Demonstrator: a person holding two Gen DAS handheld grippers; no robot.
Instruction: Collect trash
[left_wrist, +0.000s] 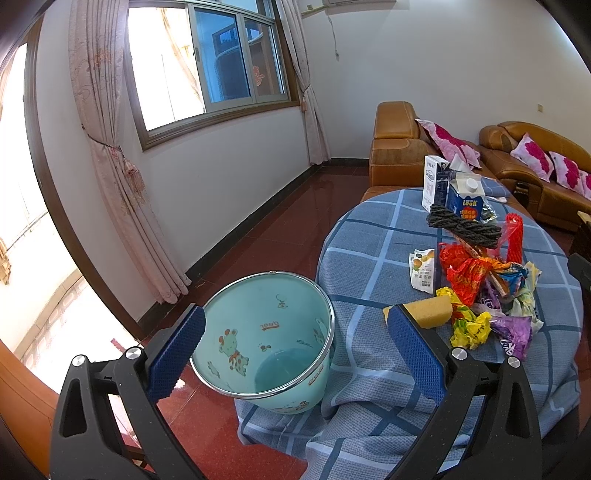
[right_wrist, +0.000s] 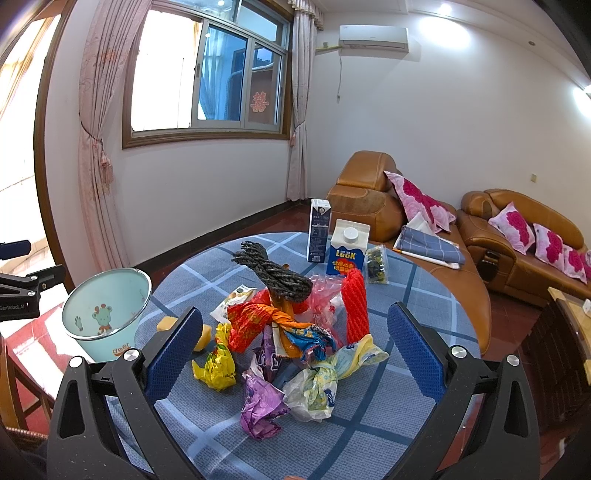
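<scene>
Round table (right_wrist: 424, 295) under a blue checked cloth, with a heap of rubbish at its middle and a pale green bin (left_wrist: 266, 332) standing on the floor at its left edge. The left gripper (left_wrist: 295, 354) is spread wide and holds nothing; in its own view its fingers frame the bin's mouth, which appears empty. The right gripper (right_wrist: 295, 350) is likewise wide and empty, hovering over the near side of the heap.

The heap holds crumpled wrappers, among them a purple wrapper (right_wrist: 258, 406) and a yellow wrapper (right_wrist: 218, 365) nearest the right gripper, with a red foam net (right_wrist: 356, 306) and a coil of dark rope (right_wrist: 273, 271) resting on top. A yellow sponge (right_wrist: 201, 334) lies just beside the heap; two cartons (right_wrist: 349, 247) stand upright behind it.

Likely hazards:
- The wrappers overlap, so a closing grip may drag neighbours along and spill them onto the floor.
- Thin film may slip from the pads during transfer.
- Pulling from below may roll the rope off the heap.
- The bin looks light and stands close against the hanging cloth; a knock could tip it.
</scene>
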